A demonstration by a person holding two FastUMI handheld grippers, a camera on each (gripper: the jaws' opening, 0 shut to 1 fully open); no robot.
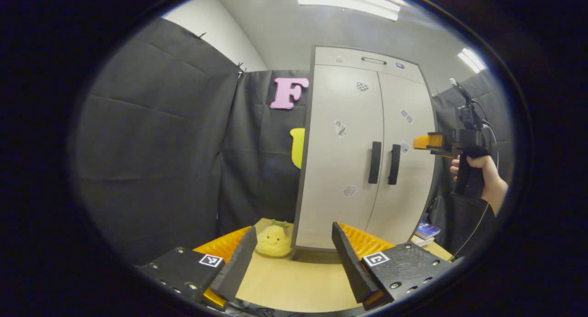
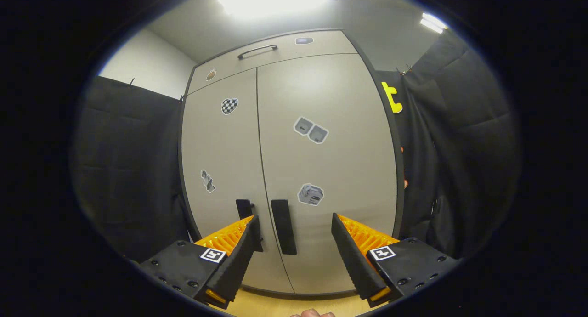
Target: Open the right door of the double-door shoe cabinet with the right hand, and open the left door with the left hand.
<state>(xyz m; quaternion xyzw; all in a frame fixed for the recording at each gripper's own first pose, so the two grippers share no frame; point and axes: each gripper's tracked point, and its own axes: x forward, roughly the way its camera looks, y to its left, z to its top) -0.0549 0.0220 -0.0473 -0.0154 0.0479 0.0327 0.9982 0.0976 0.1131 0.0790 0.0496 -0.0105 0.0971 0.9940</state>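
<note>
The pale double-door shoe cabinet [image 1: 349, 124] stands on the table with both doors shut. Its two black vertical handles sit side by side at the middle seam: the left handle [image 1: 375, 162] and the right handle [image 1: 394, 164]. My left gripper [image 1: 294, 227] is open, low over the table and well short of the cabinet. A hand [image 1: 484, 174] holds my right gripper [image 1: 422, 143] at the cabinet's right side, level with the handles. In the right gripper view, the right gripper [image 2: 295, 217] is open close to the doors, with the right handle [image 2: 283, 226] between its fingers' lines and the left handle [image 2: 244, 209] partly hidden.
A yellow plush toy [image 1: 274, 240] lies on the wooden table [image 1: 294, 285] at the cabinet's left front corner. A few books [image 1: 427, 230] lie at its right foot. A drawer with a metal pull [image 2: 257, 50] tops the cabinet. Black cloth walls close in both sides.
</note>
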